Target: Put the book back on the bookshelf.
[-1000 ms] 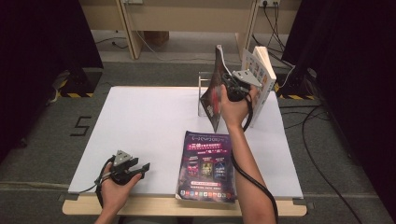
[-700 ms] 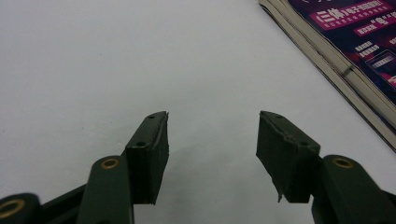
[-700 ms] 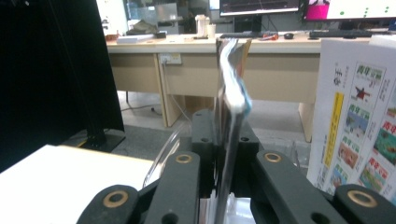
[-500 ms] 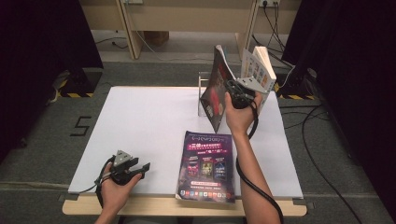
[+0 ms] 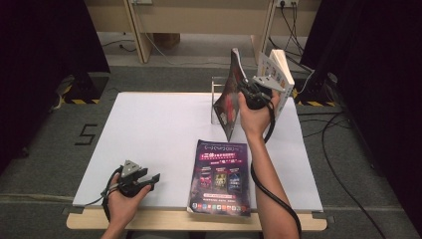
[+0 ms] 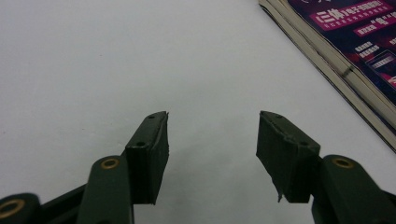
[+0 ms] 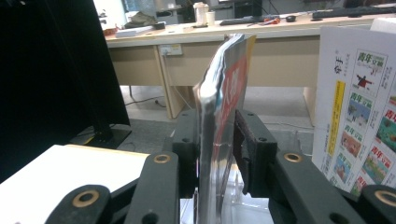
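While our right gripper [image 5: 247, 93] has just been opening, its pads barely clear of the glossy magazine [image 5: 230, 94] between them, that magazine stands tilted in the clear rack [image 5: 215, 101] at the table's [image 5: 149, 129] far right corner, beside a white book [image 5: 276, 77]. Our left gripper [image 5: 144, 180] rests open, empty, near the front left corner. One purple magazine [image 5: 221, 177] remains flat at the front edge.

You are looking down and forward from above your side of the white table [image 5: 164, 129]. Your left gripper's camera is skimming close over that tabletop, catching the flat purple magazine [image 6: 359, 51], which the high view is also showing. Your right gripper's camera is facing level, close against the upright magazine [image 7: 219, 116], toward desks beyond.
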A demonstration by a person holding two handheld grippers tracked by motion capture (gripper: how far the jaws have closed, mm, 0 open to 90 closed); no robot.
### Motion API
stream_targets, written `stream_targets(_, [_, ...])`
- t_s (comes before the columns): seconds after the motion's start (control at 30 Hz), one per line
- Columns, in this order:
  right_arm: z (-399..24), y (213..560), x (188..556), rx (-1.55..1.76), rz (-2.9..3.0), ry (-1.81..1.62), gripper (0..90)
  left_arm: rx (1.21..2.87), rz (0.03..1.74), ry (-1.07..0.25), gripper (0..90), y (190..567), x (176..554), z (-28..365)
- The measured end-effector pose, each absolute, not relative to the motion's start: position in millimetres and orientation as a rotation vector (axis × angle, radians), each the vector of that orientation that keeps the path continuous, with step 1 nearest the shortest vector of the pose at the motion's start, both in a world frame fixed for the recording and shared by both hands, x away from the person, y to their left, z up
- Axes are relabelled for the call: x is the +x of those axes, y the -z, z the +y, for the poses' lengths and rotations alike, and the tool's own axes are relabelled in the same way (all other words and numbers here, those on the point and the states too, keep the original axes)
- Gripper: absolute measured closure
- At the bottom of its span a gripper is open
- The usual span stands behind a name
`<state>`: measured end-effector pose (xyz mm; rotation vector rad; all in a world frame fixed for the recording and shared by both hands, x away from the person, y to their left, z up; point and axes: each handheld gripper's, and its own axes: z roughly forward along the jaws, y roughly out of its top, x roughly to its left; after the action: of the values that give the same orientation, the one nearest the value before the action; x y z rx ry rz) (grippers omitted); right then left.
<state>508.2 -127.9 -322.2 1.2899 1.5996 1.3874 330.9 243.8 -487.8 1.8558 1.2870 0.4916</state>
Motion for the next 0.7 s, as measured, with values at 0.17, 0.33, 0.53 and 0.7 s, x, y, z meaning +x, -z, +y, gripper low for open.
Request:
stream_targets(0.17, [-120, 318, 514, 1.293, 1.605, -1.378, 69.7, 1.852, 1.286, -0.492, 43.1, 488, 331, 244])
stream_targets(0.33, [-113, 315, 522, 1.312, 1.599, -1.354, 69.2, 1.862, 1.286, -0.485, 43.1, 489, 331, 244])
stream_targets(0.53, [-113, 317, 531, 1.363, 1.602, -1.333, 75.2, 1.859, 1.293, -0.49, 43.2, 488, 331, 246])
stream_targets(0.7, [-117, 318, 531, 1.379, 1.608, -1.316, 80.6, 1.862, 1.287, -0.485, 43.2, 489, 331, 243])
